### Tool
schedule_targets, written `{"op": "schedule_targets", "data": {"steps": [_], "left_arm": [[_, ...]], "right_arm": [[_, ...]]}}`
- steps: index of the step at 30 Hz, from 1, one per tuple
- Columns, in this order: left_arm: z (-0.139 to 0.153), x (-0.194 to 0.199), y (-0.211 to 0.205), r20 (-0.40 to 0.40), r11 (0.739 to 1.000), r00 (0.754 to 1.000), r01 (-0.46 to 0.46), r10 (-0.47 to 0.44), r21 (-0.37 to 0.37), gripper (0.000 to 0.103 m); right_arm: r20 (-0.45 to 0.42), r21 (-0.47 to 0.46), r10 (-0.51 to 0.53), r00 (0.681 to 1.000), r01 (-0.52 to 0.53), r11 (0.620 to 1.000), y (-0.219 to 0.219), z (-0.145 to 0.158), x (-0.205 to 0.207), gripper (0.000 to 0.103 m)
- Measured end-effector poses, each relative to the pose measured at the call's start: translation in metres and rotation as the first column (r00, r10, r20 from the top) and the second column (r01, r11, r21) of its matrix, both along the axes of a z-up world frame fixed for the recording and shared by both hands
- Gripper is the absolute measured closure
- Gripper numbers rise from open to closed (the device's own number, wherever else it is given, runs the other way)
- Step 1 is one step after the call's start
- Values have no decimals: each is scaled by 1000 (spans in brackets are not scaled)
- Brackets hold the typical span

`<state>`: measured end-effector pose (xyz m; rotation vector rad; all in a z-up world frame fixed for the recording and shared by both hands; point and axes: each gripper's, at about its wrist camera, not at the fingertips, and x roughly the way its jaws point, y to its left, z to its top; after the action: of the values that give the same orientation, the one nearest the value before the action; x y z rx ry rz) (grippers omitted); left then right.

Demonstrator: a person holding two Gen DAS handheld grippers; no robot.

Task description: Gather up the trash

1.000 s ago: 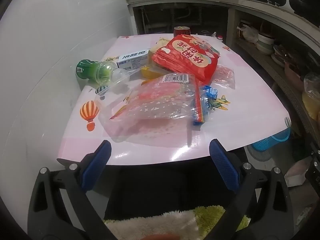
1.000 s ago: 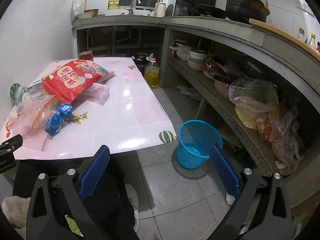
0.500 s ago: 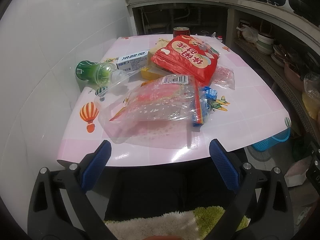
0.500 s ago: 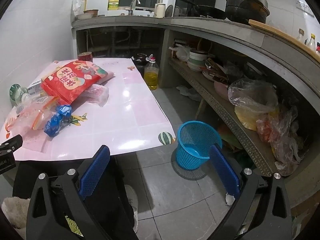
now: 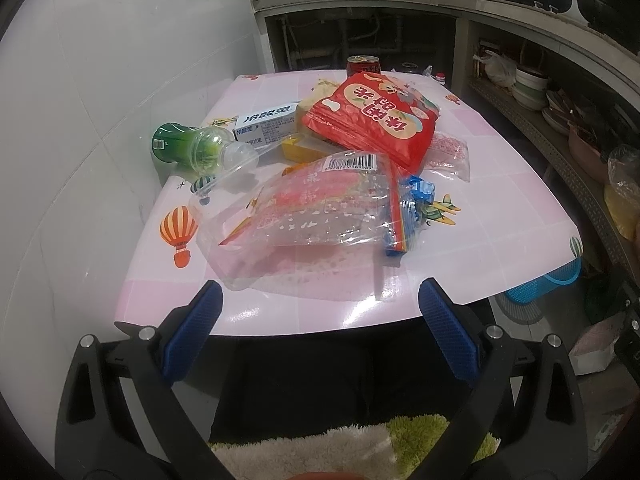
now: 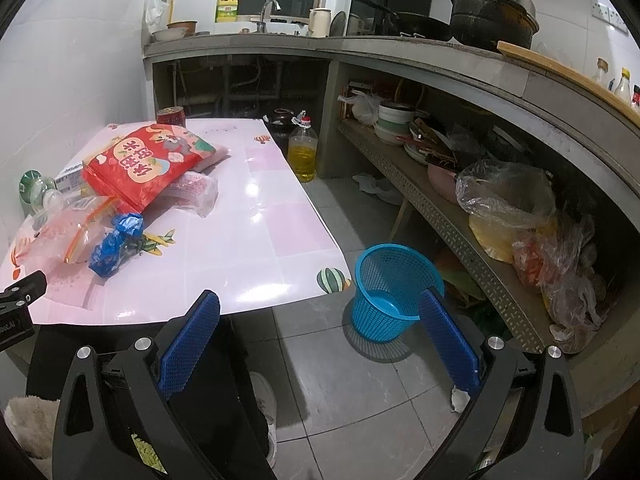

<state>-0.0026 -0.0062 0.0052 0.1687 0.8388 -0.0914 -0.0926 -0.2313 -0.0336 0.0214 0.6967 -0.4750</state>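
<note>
Both hand-held grippers (image 5: 316, 322) (image 6: 318, 330) gape empty; clear wrapper (image 5: 316, 208) lies just beyond the left one.

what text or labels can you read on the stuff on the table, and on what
"休闲时光": red snack bag, big yellow characters, upside down in the left wrist view.
"冷酸灵": white and blue box, also upside down; its smaller print is too blurred to read.
Barcode sticker on the clear plastic bag: digits too small to read.
Green bottle and red can: labels unreadable.
</note>
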Motion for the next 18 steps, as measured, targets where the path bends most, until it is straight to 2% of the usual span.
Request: {"op": "schedule_targets", "data": {"steps": [18], "left_arm": [[0, 1, 4, -1, 1000, 1000, -4, 4, -5, 9]], "right_arm": [[3, -1, 1, 1000, -1, 1000, 1, -1, 0, 6]]}}
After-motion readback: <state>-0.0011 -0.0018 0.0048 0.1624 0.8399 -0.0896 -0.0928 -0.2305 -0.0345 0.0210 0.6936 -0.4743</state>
